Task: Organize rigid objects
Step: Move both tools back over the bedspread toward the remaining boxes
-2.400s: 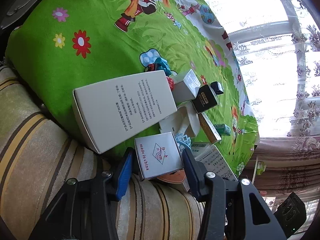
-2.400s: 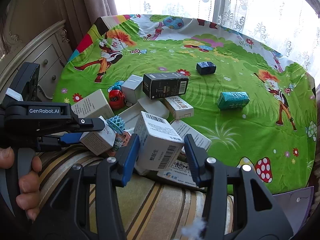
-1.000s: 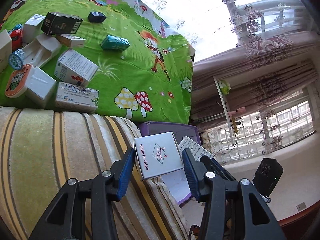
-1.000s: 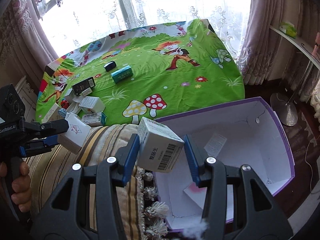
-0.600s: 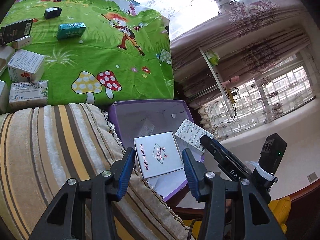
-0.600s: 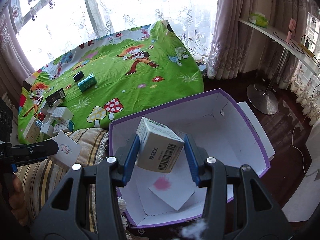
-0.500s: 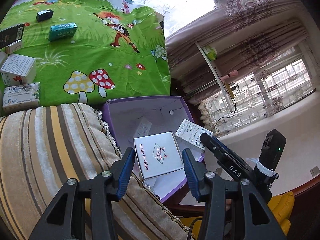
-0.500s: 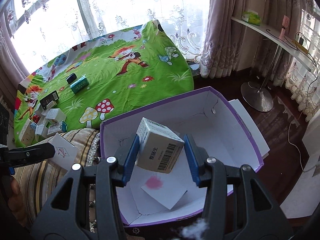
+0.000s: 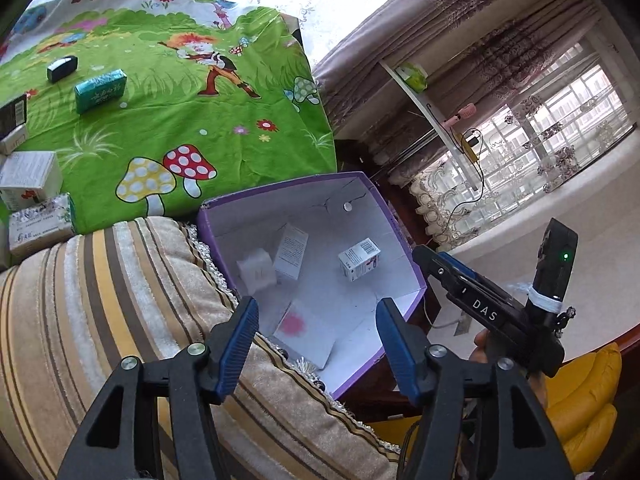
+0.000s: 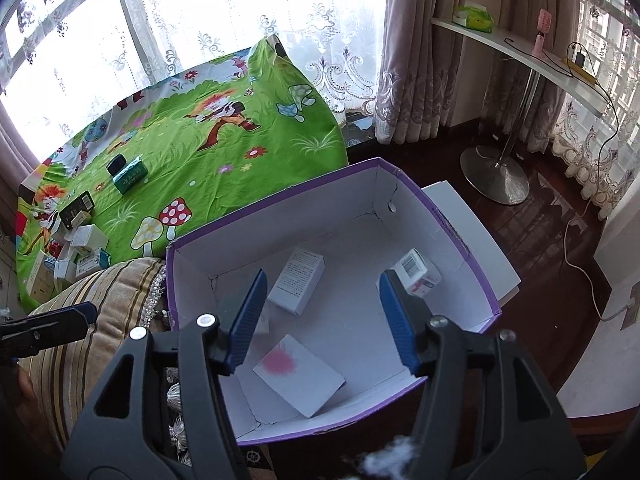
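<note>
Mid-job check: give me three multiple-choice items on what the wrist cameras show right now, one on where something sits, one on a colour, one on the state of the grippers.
1. Where is the barcoded white box?
A. On the green cloth
B. Inside the purple bin, near its right wall
C. Between the right gripper's fingers

2. What colour is the bin's outside and rim?
A. Purple
B. Yellow
C. Black

3. How do the two grippers stand?
A. Both shut on boxes
B. Only the left holds a box
C. Both open, nothing between the fingers

Answers:
1 B, the box lies on the bin floor by the right wall, behind the right gripper.
2 A, the rim and outer wall are purple, the inside white.
3 C, the left gripper and the right have just been opening, and their fingers are bare.
</note>
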A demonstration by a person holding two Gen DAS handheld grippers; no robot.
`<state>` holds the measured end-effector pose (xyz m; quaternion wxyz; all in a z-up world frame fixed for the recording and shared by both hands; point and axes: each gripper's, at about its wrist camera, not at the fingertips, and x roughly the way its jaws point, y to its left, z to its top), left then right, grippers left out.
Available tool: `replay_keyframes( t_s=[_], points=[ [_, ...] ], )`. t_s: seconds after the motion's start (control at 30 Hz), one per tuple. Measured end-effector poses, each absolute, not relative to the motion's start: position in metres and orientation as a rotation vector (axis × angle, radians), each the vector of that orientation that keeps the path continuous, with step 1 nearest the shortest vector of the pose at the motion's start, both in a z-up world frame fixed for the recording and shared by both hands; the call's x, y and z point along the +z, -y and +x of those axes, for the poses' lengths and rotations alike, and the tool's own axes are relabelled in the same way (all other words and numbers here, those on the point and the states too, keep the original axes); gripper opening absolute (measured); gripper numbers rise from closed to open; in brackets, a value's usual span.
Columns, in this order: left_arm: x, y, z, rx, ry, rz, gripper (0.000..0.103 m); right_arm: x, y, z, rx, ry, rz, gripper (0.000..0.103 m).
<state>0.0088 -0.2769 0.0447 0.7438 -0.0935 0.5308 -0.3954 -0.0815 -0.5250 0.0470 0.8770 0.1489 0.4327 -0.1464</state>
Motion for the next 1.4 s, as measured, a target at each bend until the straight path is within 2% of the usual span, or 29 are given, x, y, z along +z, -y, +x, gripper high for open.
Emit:
replay_keyframes(
  t_s=[0.17, 0.23, 0.3, 0.47, 0.73, 1.03, 1.4],
  points=[
    [0.078, 0.265, -0.009, -0.821, -0.97, -0.046, 0.062, 0.051, 0.519, -0.078, -0.301, -0.897, 0.281, 0.066],
    [0.09, 0.258, -0.017, -0.786, -0.885, 0.01, 0.07, 0.053, 0.515, -0.078, -0.295, -0.885, 0.277, 0.067],
    [0.098, 0.249, -0.021, -0.73, -0.814, 0.043, 0.074, 0.056, 0.511, -0.076, -0.299, -0.874, 0.262, 0.074],
    [0.108, 0.232, -0.026, -0.635, -0.678, 0.166, 0.074, 0.071, 0.49, -0.069, -0.368, -0.845, 0.147, 0.093],
    [0.096, 0.184, -0.024, -0.632, -0.71, 0.161, 0.074, 0.088, 0.449, -0.064, -0.257, -0.704, 0.057, 0.094],
    [0.085, 0.113, -0.023, -0.552, -0.759, 0.14, 0.074, 0.081, 0.415, -0.043, -0.084, -0.778, 0.084, 0.094],
    [0.078, 0.058, 0.019, -0.492, -0.822, 0.041, 0.074, 0.087, 0.395, -0.014, 0.005, -0.8, 0.093, 0.094]
  ],
)
